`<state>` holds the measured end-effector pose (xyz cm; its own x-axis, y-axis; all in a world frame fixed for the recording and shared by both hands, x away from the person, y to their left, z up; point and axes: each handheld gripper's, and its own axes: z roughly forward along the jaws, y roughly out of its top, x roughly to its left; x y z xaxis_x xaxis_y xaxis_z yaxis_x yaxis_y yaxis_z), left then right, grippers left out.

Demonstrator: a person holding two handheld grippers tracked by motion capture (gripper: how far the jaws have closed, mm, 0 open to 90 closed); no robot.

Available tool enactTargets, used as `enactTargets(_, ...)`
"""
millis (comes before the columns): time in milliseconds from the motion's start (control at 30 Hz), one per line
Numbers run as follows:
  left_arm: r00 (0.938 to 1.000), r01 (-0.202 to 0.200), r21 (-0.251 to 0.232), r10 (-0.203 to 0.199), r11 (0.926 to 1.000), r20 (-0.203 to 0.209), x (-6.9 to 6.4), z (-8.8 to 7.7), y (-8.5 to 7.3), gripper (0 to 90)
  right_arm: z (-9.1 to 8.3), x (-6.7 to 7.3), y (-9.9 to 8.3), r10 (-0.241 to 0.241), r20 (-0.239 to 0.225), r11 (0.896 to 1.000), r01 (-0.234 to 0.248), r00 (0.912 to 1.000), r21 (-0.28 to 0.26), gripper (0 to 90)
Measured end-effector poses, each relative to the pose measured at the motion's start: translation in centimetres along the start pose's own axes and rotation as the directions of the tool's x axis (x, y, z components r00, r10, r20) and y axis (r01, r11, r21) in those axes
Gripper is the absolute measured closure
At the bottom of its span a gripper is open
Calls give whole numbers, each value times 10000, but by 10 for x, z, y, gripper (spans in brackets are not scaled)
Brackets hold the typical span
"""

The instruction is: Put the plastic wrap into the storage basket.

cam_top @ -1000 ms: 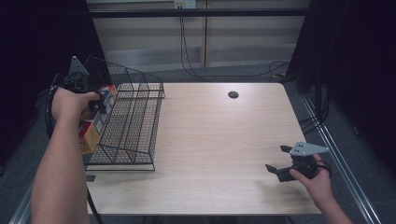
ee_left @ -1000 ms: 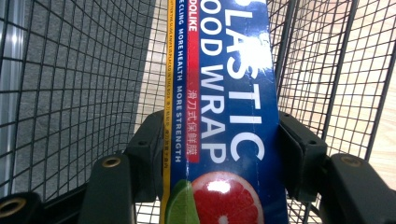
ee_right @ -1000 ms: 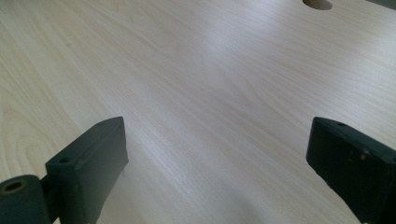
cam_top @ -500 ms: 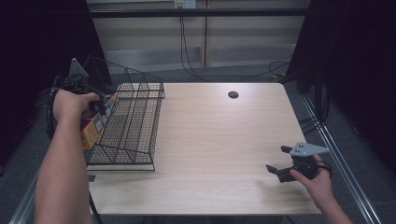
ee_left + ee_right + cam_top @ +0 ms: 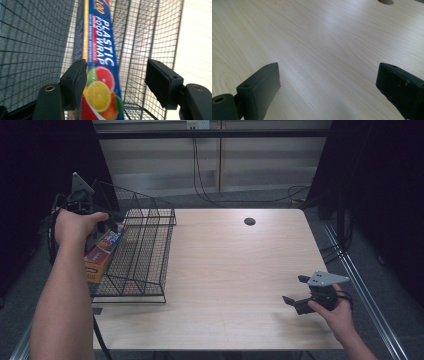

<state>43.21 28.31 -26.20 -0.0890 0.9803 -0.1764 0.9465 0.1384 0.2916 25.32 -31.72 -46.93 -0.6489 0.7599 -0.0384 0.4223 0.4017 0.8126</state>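
A long plastic wrap box (image 5: 101,254) with citrus pictures leans in the left slot of the black wire basket (image 5: 145,251) at the table's left edge. In the left gripper view the box (image 5: 102,55) runs away from me between the mesh walls (image 5: 152,30). My left gripper (image 5: 116,70) is open around the box's near end: the left jaw touches it and the right jaw stands well clear. From above, that gripper (image 5: 113,223) is at the basket's top left. My right gripper (image 5: 295,289) hovers open and holds nothing over the table's right front, with bare wood between its jaws (image 5: 327,75).
The wooden table (image 5: 230,270) has a round cable hole (image 5: 249,221) near its far edge, which the right gripper view catches too (image 5: 387,2). Cables trail on the floor behind the table. Dark curtains flank both sides.
The box has tipped from more upright to leaning lower along the basket's left side. My left hand barely shifted. The right gripper has stayed where it was.
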Motion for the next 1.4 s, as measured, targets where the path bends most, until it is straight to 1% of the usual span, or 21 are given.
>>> enactTargets(67,9998,-167,-12,167,9999,79,-5,-1,-3,332,-1,1,1,-19,-79,10000,19,10000,-35,50)
enactTargets(100,9990,-416,-12,416,9991,138,-6,-2,-4,327,-2,1,1,0,-64,10000,0,10000,-66,51)
enactTargets(233,9983,-440,-184,446,9989,365,-17,-3,-9,304,-2,2,1,25,-70,9999,-26,10000,-106,50)
enactTargets(267,9973,-624,-203,632,9978,376,-18,-3,-9,298,-2,2,1,37,-91,9999,-38,10000,-101,50)
enactTargets(333,9964,-640,-285,655,9975,530,-22,-3,-11,289,-1,2,2,-48,-69,9999,48,10000,-96,50)
enactTargets(367,9951,-791,-242,804,9966,580,-22,-3,-11,286,-1,2,2,-59,-82,9999,58,9999,-104,50)
enactTargets(500,9935,-897,-322,917,9954,668,-27,0,-14,249,-1,2,2,-58,-101,10000,57,9999,-80,50)
enactTargets(567,9912,-1102,-327,1123,9934,702,-31,2,-16,242,-1,4,1,-68,-172,10000,67,9998,-57,50)
enactTargets(633,9900,-1162,-384,1188,9925,760,-34,3,-17,240,-2,4,1,-104,-224,9999,104,9997,-24,50)
enactTargets(700,9876,-1279,-367,1307,9911,865,-38,3,-18,234,-2,4,1,-105,-205,9999,105,9997,-14,50)
enactTargets(733,9869,-1301,-396,1332,9907,909,-41,4,-19,230,-2,4,1,-106,-159,9999,105,9998,-53,50)
enactTargets(767,9869,-1301,-396,1332,9907,909,-41,4,-19,224,-2,4,1,-106,-159,9999,105,9998,-53,50)
enactTargets(833,9821,-1558,-458,1597,9867,1001,-44,4,-19,220,-2,4,1,-108,-153,9999,107,9998,-69,50)
enactTargets(867,9808,-1605,-456,1645,9860,1046,-46,5,-20,219,-2,4,1,-109,-152,9999,108,9998,-70,50)
enactTargets(967,9740,-1930,-501,1975,9799,1110,-52,7,-23,202,-2,5,1,-92,-110,10000,92,9999,-4,50)
enactTargets(1033,9678,-2186,-543,2236,9743,1155,-56,10,-26,195,-2,6,1,-78,-84,10000,78,9999,-9,51)
enactTargets(1100,9636,-2281,-537,2333,9722,1303,-60,12,-28,192,-2,6,1,-125,-206,9999,125,9997,1,51)
enactTargets(1200,9552,-2539,-654,2608,9650,1401,-65,14,-31,189,-2,6,1,-141,-156,9999,140,9998,-26,50)
enactTargets(1300,9481,-2733,-672,2806,9596,1497,-71,17,-35,185,-2,6,1,-149,-144,9999,148,9998,-48,51)
enactTargets(1333,9473,-2734,-690,2810,9594,1540,-72,18,-36,185,-2,6,1,-123,-106,9999,122,9999,-54,50)
enactTargets(1400,9416,-2874,-693,2950,9553,1623,-75,19,-38,184,-2,6,2,-132,-143,9999,131,9998,-42,50)
